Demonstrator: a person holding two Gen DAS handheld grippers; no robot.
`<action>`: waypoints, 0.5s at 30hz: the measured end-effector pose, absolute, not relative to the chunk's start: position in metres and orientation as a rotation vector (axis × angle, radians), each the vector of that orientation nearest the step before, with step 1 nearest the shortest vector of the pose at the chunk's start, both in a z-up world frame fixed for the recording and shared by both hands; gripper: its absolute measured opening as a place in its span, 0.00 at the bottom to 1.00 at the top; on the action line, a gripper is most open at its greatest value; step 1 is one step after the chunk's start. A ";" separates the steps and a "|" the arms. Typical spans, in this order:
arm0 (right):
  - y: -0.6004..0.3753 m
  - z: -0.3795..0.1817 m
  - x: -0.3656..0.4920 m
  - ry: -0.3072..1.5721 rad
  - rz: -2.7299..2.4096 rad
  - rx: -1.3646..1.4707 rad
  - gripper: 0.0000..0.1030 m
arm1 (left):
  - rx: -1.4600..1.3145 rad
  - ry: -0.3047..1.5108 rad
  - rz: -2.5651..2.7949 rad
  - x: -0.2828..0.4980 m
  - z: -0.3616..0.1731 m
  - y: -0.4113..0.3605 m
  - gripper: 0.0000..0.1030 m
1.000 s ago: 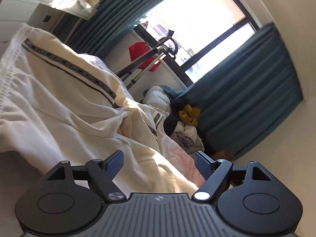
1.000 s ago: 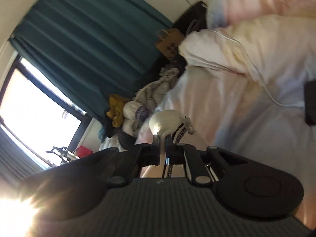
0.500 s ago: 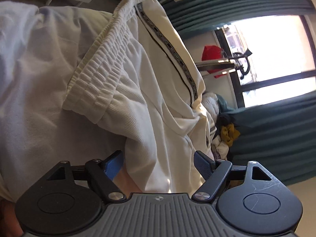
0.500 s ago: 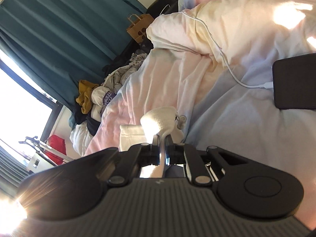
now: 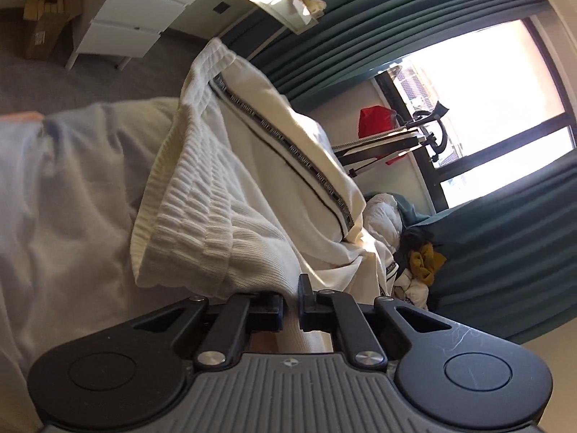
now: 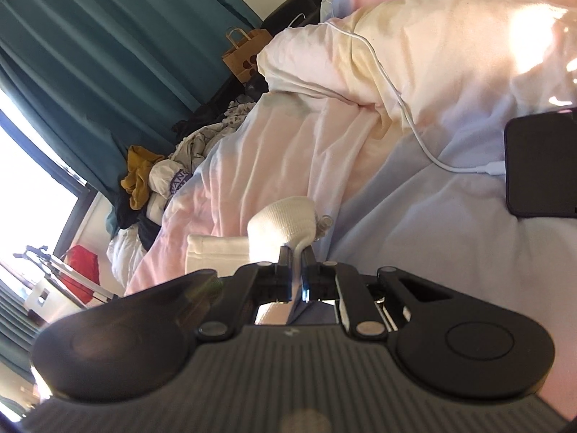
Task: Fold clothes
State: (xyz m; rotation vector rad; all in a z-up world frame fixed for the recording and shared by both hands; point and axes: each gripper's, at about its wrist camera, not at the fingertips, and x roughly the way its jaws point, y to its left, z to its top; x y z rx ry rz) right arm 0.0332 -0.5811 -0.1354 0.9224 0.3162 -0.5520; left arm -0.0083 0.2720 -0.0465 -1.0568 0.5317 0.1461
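Note:
Cream trousers [image 5: 252, 166] with a ribbed elastic waistband and a black-and-white side stripe lie across the bed. My left gripper [image 5: 292, 301] is shut on the trousers' cloth just below the waistband. My right gripper [image 6: 296, 265] is shut on another part of the cream trousers [image 6: 285, 222], a ribbed bunch that sticks up between the fingers. A folded strip of the same cloth lies just left of it.
The bed [image 6: 414, 223] has a pale pink and blue duvet. A black phone [image 6: 541, 166] with a white cable [image 6: 396, 97] lies on it at right. A clothes pile [image 6: 151, 176] sits by teal curtains [image 5: 505, 252]. A white dresser [image 5: 144, 11] and a cardboard box stand on the floor.
My left gripper was open over the trousers and has now shut on the cloth below the waistband. My right gripper has stayed shut on the cloth and dropped closer to the bed.

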 end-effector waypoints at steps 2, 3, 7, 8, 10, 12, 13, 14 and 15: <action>-0.578 -0.129 0.032 0.303 -0.576 0.862 0.08 | -1.031 0.502 0.151 -0.017 -0.031 0.280 0.07; -0.577 -0.126 0.032 0.294 -0.582 0.828 0.08 | -1.019 0.481 0.162 -0.022 -0.021 0.284 0.07; -0.575 -0.117 0.030 0.280 -0.614 0.701 0.08 | -1.000 0.532 0.179 -0.034 -0.009 0.299 0.07; -0.577 -0.120 0.031 0.299 -0.623 0.684 0.08 | -0.997 0.550 0.183 -0.037 -0.008 0.302 0.07; -0.581 -0.130 0.035 0.361 -0.639 0.661 0.08 | -0.984 0.611 0.196 -0.043 -0.015 0.305 0.07; -0.586 -0.141 0.037 0.415 -0.633 0.652 0.08 | -1.007 0.678 0.165 -0.049 -0.027 0.313 0.08; -0.587 -0.144 0.038 0.437 -0.623 0.636 0.08 | -1.018 0.709 0.144 -0.049 -0.031 0.315 0.09; -0.587 -0.146 0.039 0.456 -0.609 0.612 0.09 | -1.008 0.711 0.150 -0.051 -0.033 0.316 0.10; -0.587 -0.148 0.041 0.476 -0.596 0.588 0.09 | -0.998 0.713 0.156 -0.053 -0.034 0.316 0.16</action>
